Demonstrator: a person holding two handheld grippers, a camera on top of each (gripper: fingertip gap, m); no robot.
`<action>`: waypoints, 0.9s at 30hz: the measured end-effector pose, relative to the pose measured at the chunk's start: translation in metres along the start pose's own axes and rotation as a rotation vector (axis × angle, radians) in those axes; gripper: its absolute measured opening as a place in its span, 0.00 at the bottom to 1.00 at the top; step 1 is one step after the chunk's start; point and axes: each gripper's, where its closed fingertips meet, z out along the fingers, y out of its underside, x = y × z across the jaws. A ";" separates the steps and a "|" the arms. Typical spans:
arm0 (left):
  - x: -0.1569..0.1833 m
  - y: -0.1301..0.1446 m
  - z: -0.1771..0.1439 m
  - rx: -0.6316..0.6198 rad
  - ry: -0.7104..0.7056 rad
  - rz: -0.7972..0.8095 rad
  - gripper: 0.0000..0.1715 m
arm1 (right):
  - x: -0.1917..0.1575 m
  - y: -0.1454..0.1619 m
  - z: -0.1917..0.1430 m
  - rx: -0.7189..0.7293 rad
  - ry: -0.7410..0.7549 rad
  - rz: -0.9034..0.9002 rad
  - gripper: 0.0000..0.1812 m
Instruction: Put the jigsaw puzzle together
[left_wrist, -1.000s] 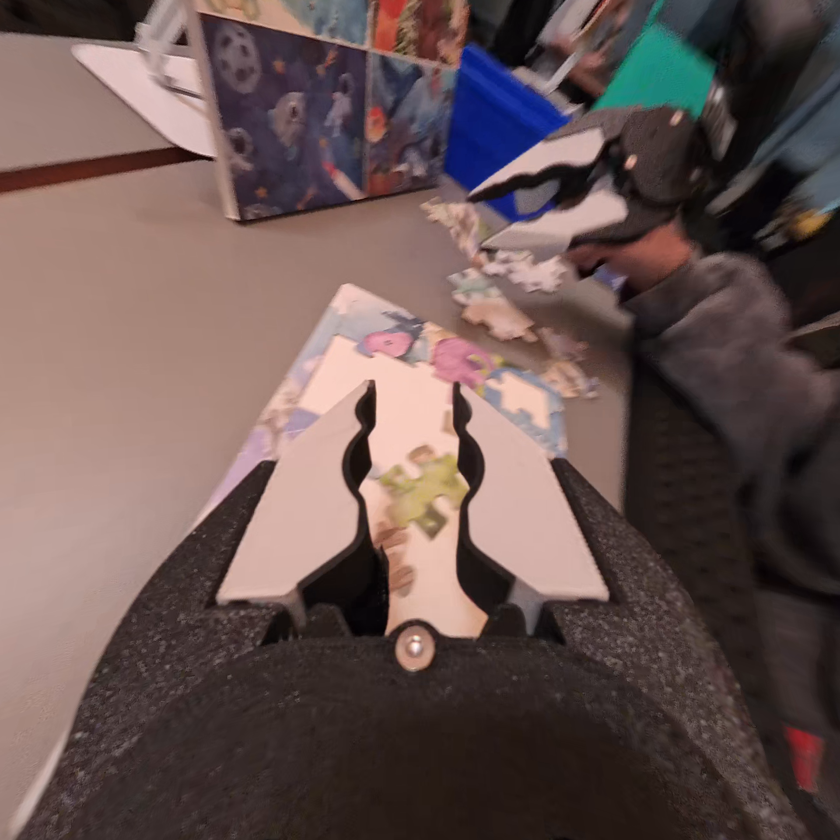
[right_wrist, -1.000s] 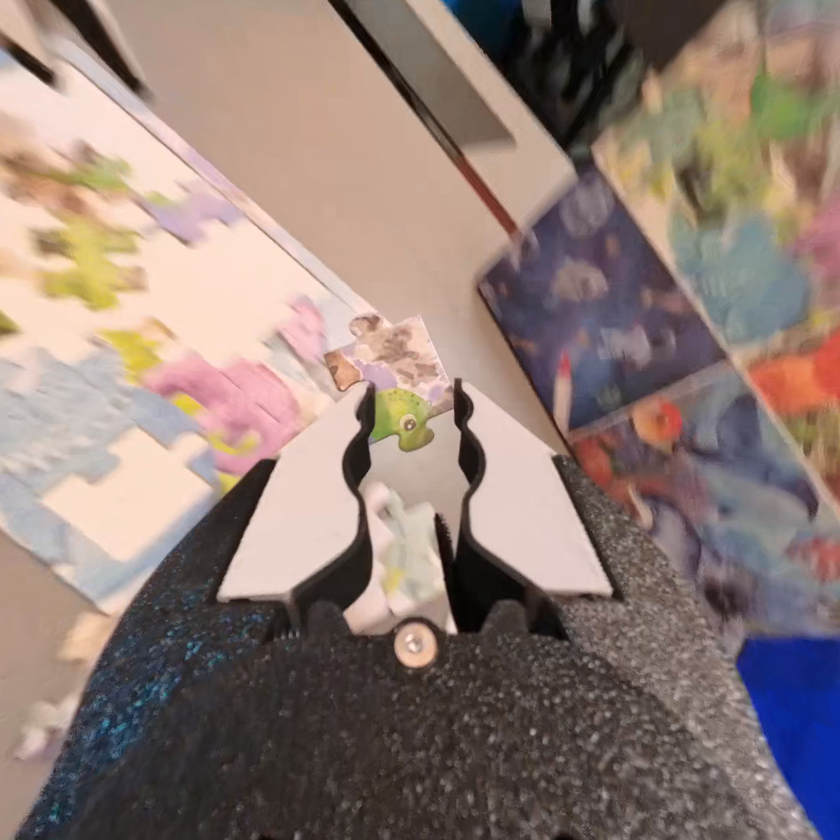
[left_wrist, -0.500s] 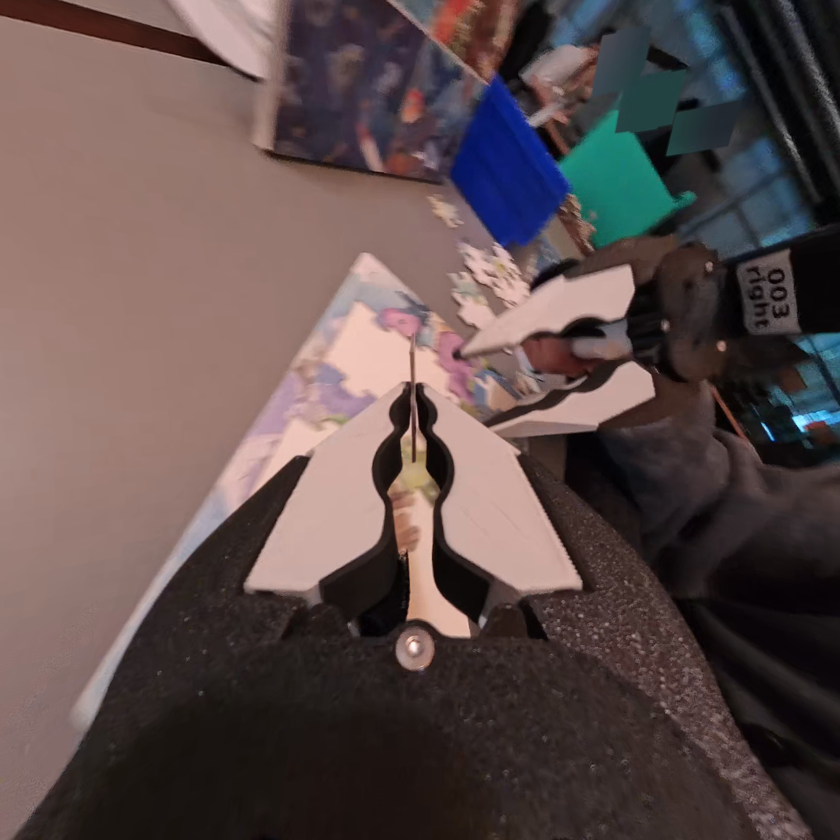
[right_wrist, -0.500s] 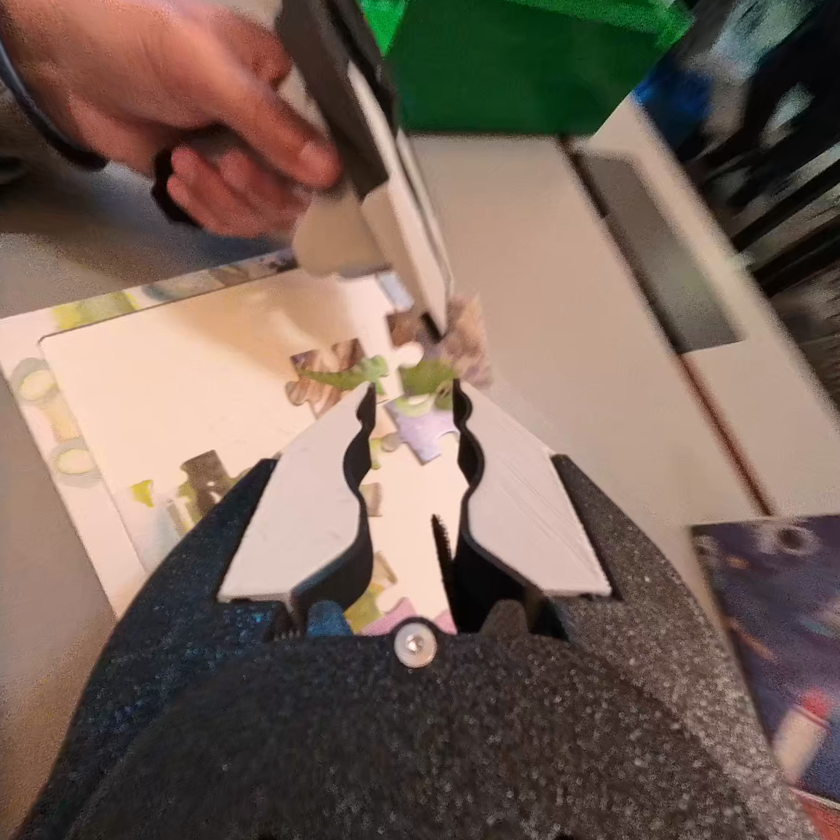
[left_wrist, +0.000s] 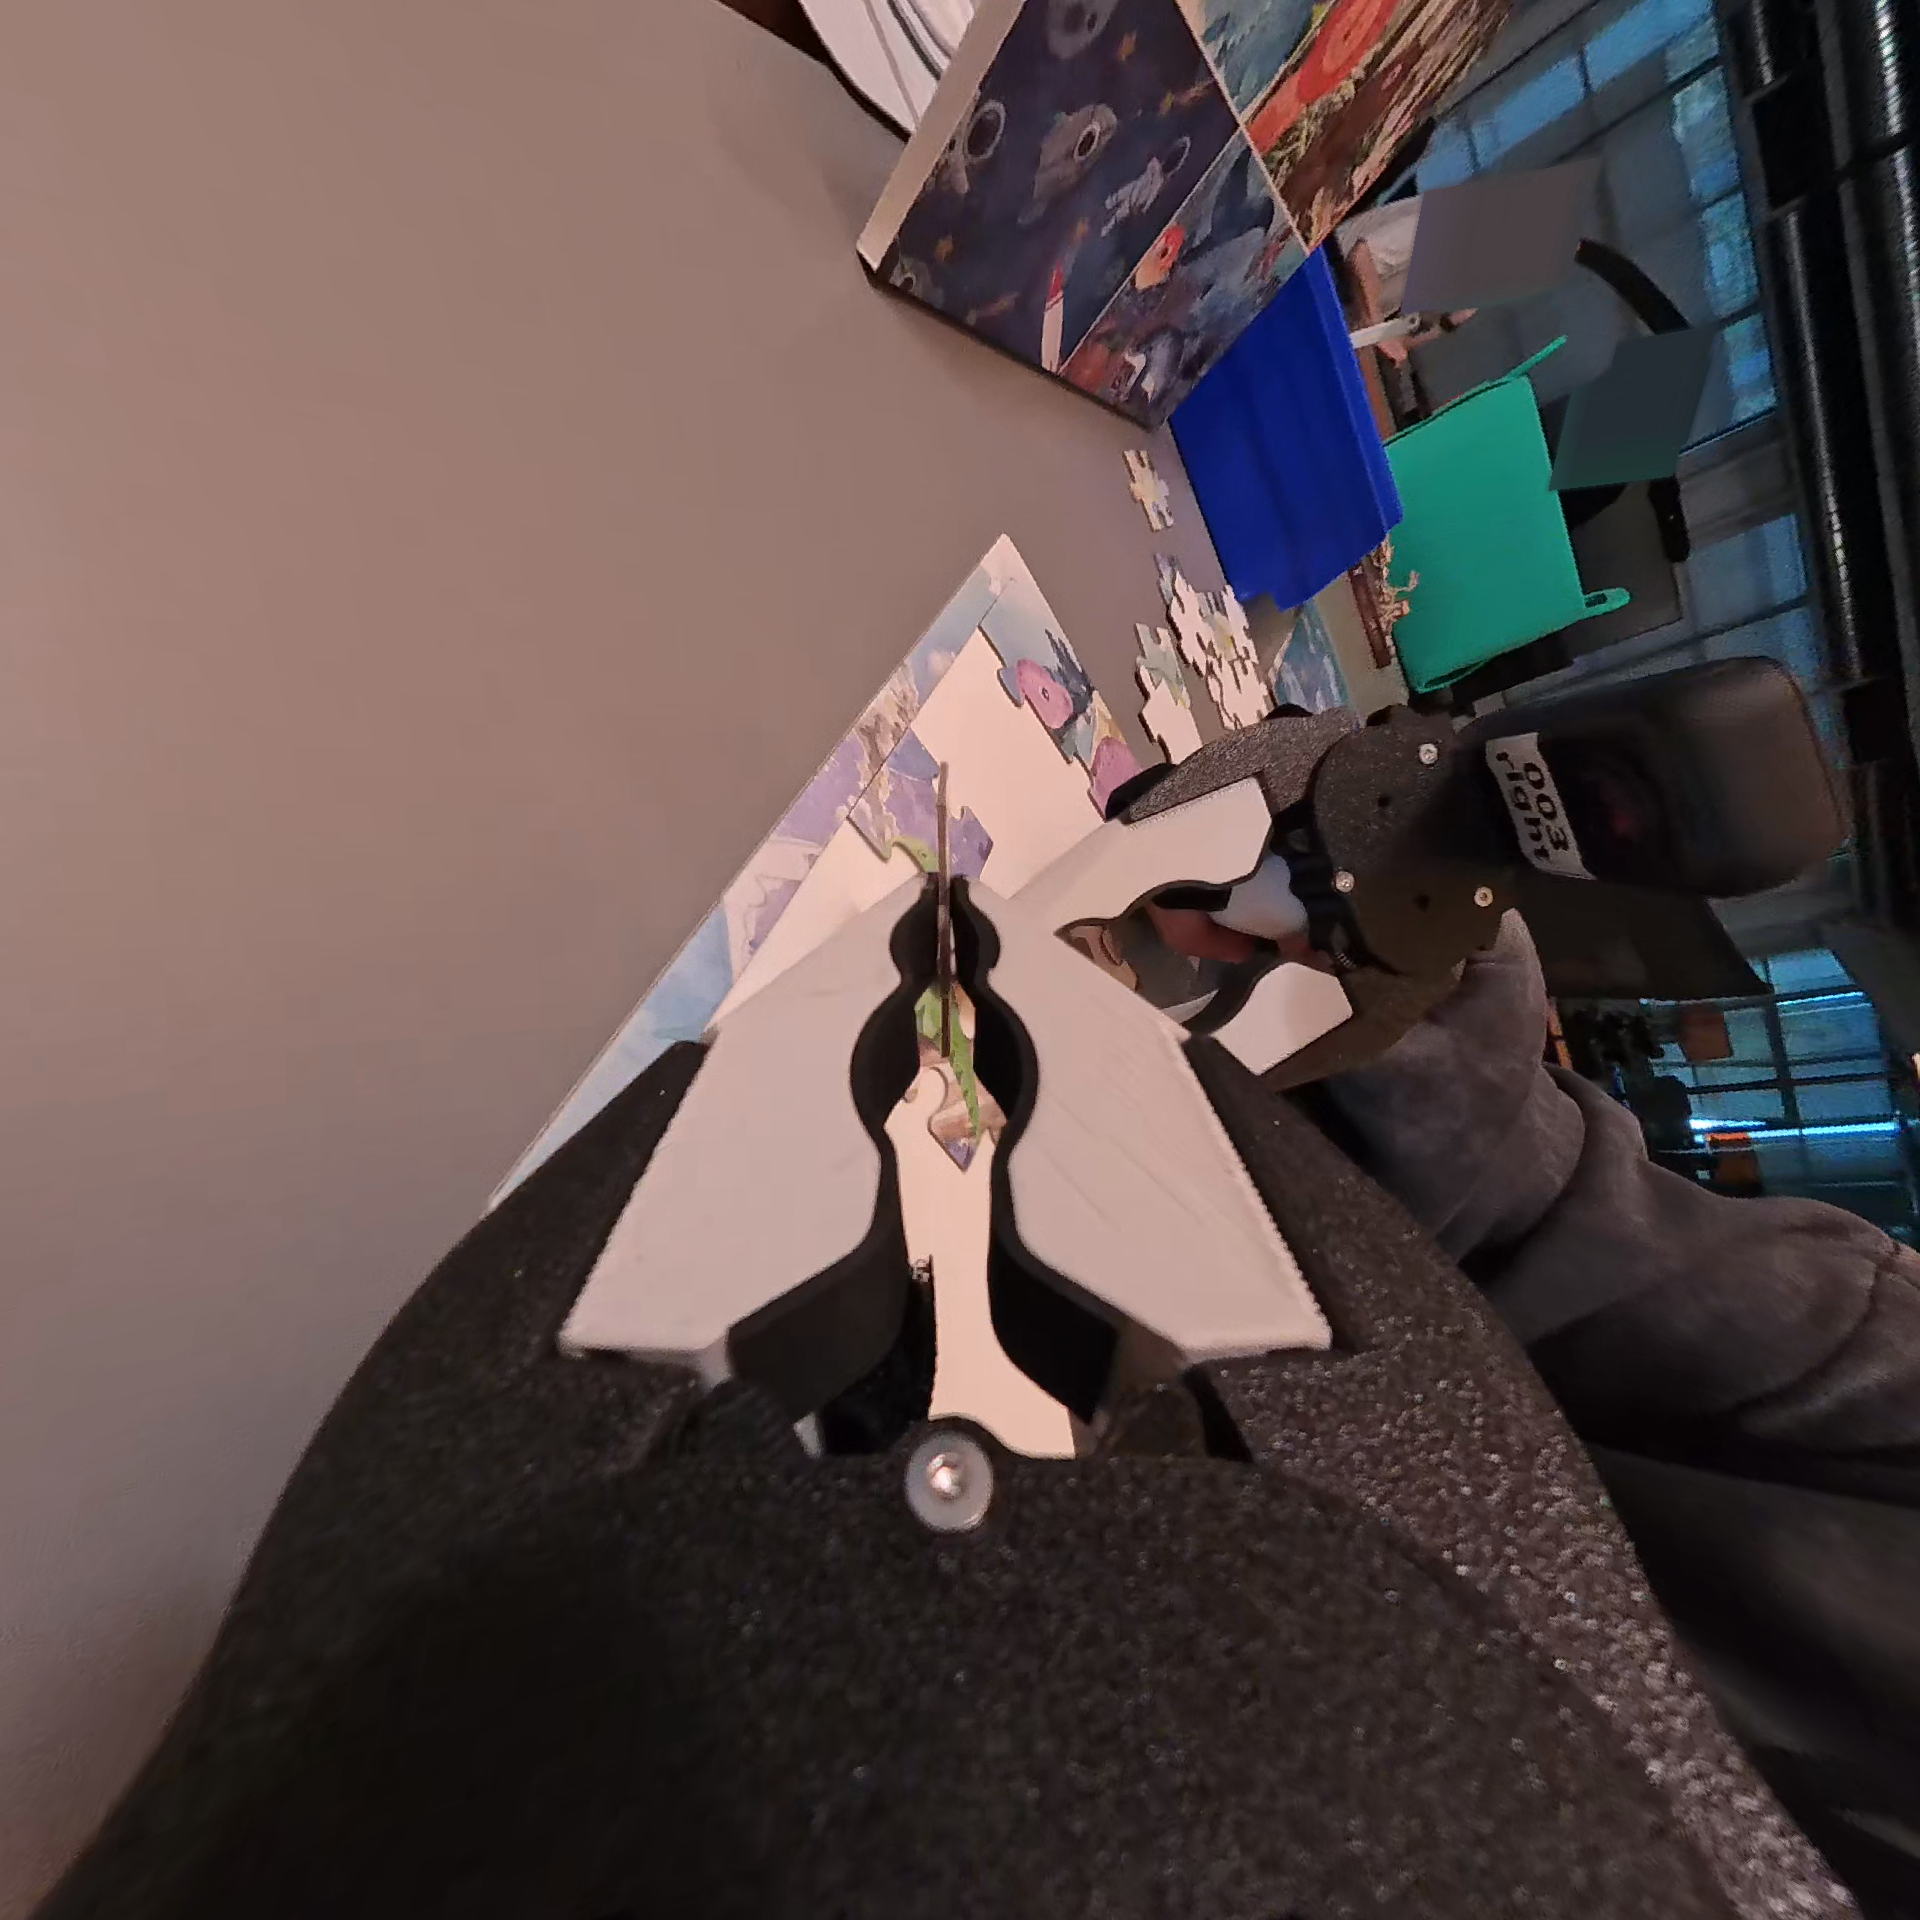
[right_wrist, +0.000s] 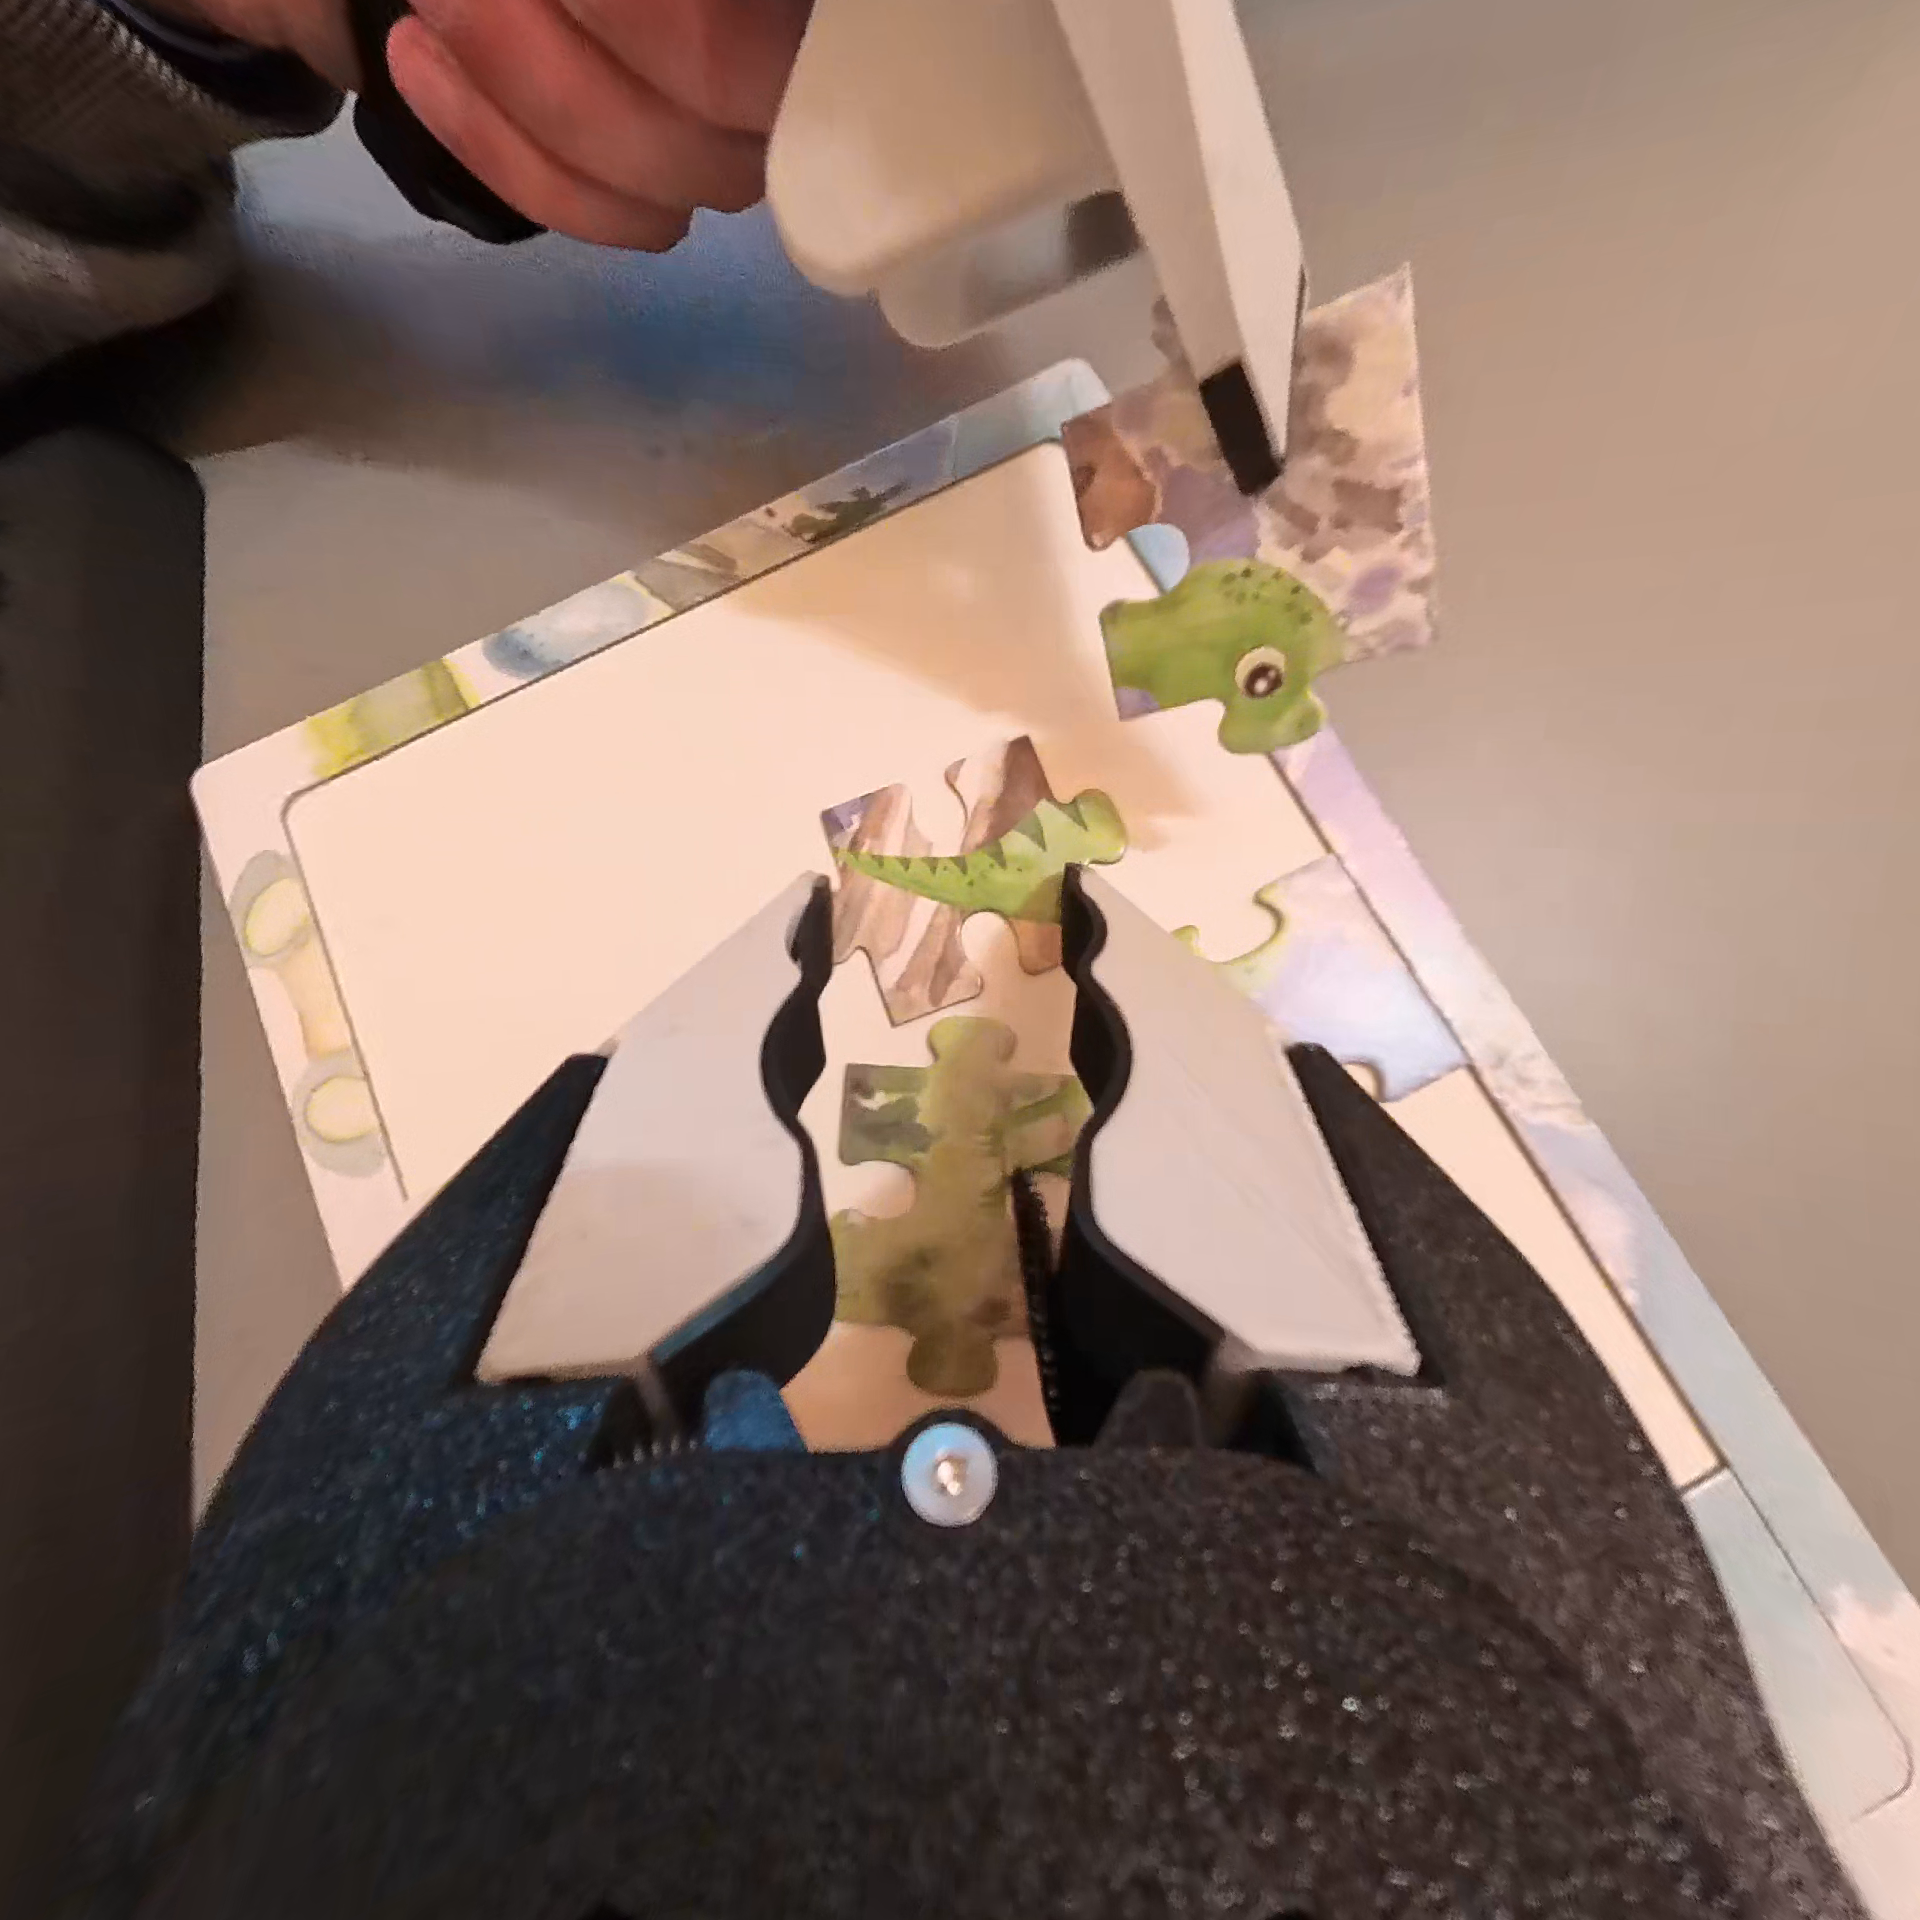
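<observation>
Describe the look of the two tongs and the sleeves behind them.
Both tongs have black, grainy foam-like bodies with a silver screw at the centre and two flat white wedge fingers lined with wavy black pads. The left tongs and right tongs match; the right tongs carry a white label on the black camera housing behind them. The right arm wears a grey fleece sleeve; the left sleeve looks grey too.

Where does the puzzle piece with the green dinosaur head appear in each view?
Left wrist view: the dinosaur-head piece shows edge-on, pinched at the left gripper tips, centre.
Right wrist view: upper right, face-on, held above the tray corner.
Shared landmark: the white puzzle tray.
</observation>
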 end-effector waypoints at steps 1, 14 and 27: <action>0.001 0.002 0.002 -0.010 0.000 0.002 0.01 | -0.003 0.000 0.000 -0.006 -0.009 -0.006 0.23; -0.007 0.013 0.020 -0.018 0.017 -0.172 0.01 | -0.020 -0.004 -0.010 0.020 -0.060 -0.048 0.15; -0.008 0.017 0.036 0.012 -0.072 -0.184 0.01 | 0.060 -0.002 -0.014 0.037 0.317 0.059 0.00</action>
